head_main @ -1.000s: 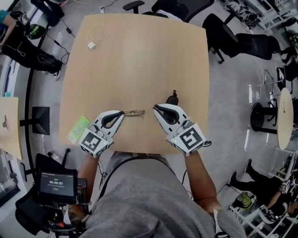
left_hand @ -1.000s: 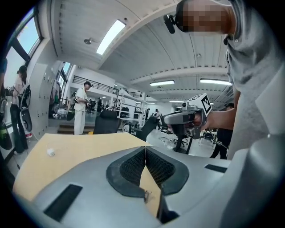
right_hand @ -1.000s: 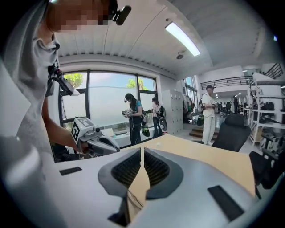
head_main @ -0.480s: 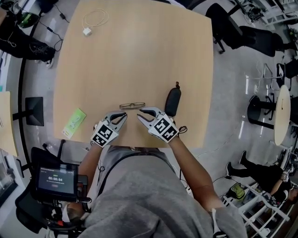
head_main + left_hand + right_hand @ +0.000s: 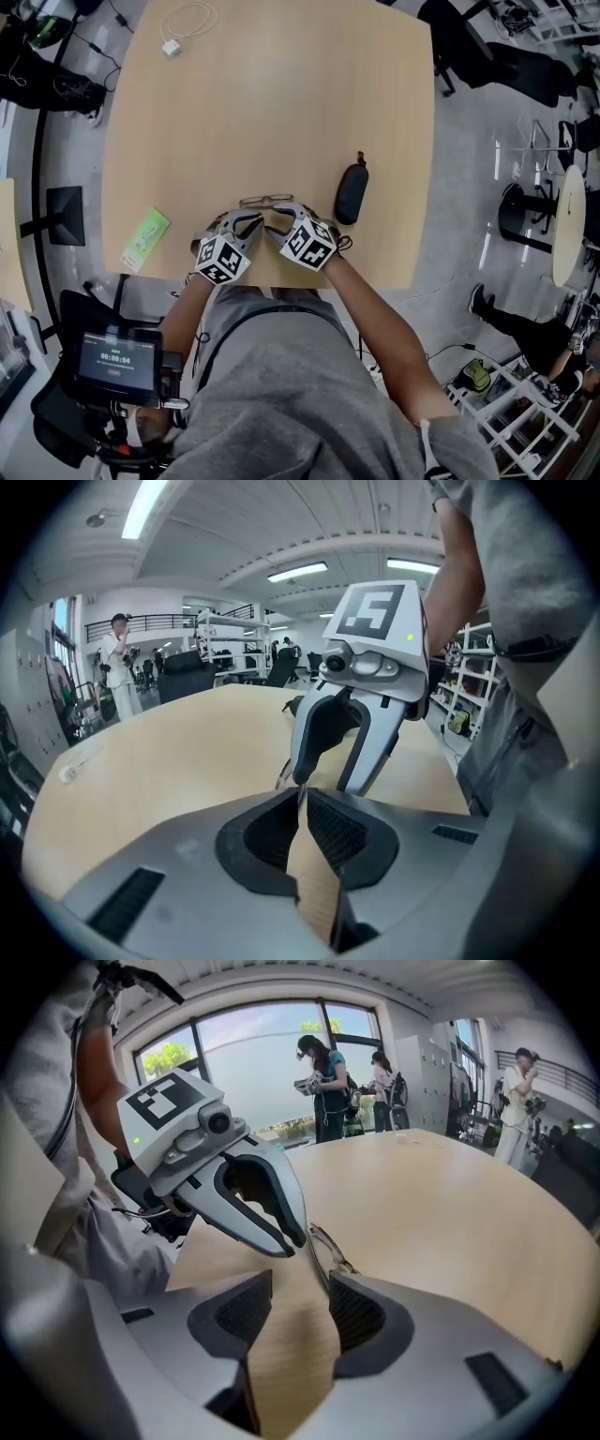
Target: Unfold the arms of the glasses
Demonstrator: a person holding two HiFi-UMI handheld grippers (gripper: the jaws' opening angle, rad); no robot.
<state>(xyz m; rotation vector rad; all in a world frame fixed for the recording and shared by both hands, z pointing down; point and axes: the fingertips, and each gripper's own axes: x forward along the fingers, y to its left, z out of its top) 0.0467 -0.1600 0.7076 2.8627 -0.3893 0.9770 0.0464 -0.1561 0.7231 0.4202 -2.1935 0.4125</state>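
Bright, even light; fisheye-warped edges.

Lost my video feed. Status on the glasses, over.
Left gripper shut, empty. Right gripper open, jaws just been opening, nothing between. Glasses folded on table, just ahead of both tips. Nothing in the way; case sits aside.

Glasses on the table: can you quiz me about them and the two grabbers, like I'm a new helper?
1. In the head view, what lies just right of the glasses on the table? A: a black case. B: a green packet. C: a white cable.
2. True or false: the left gripper is wide open.
3. Fill in: the gripper with its jaws apart is the ___ one.
Key: 1 A. 2 false, it is shut. 3 right; the right gripper has just been opening its jaws, with only bare table between them.
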